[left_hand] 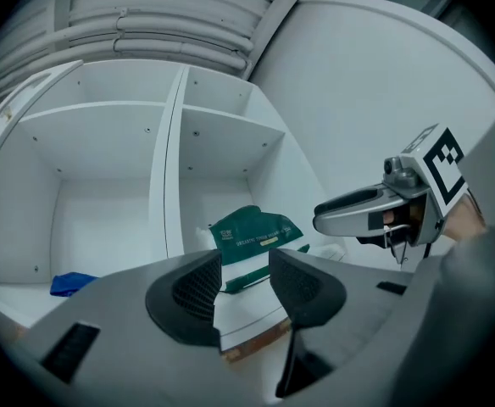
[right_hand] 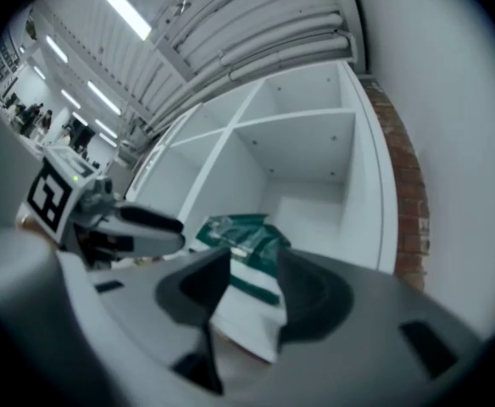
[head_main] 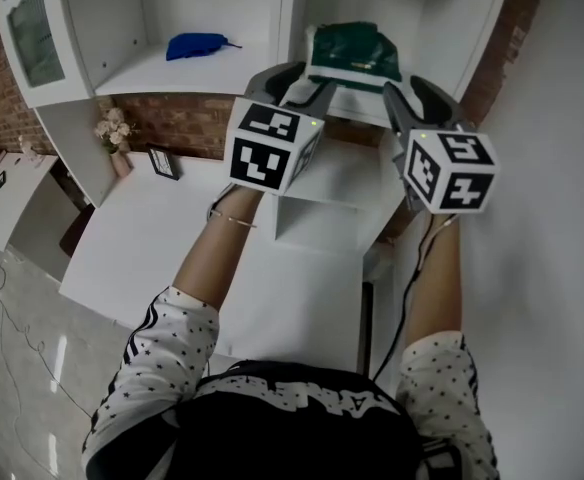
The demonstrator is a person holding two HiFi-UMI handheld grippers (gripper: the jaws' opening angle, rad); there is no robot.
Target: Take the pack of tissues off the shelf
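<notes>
Near the front of the white shelf (head_main: 142,76) two grippers are held up: the left gripper (head_main: 297,86) and the right gripper (head_main: 412,96), each with its jaws wide apart and nothing between the pads. One green pack of tissues (head_main: 354,53) lies in the shelf's right compartment, touched by neither gripper. One blue thing (head_main: 197,44) lies in the left compartment.

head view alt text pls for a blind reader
The left gripper and right gripper, jaws open and empty, point at a green pack of tissues on a white shelf. A blue object lies in the compartment left of it.
</notes>
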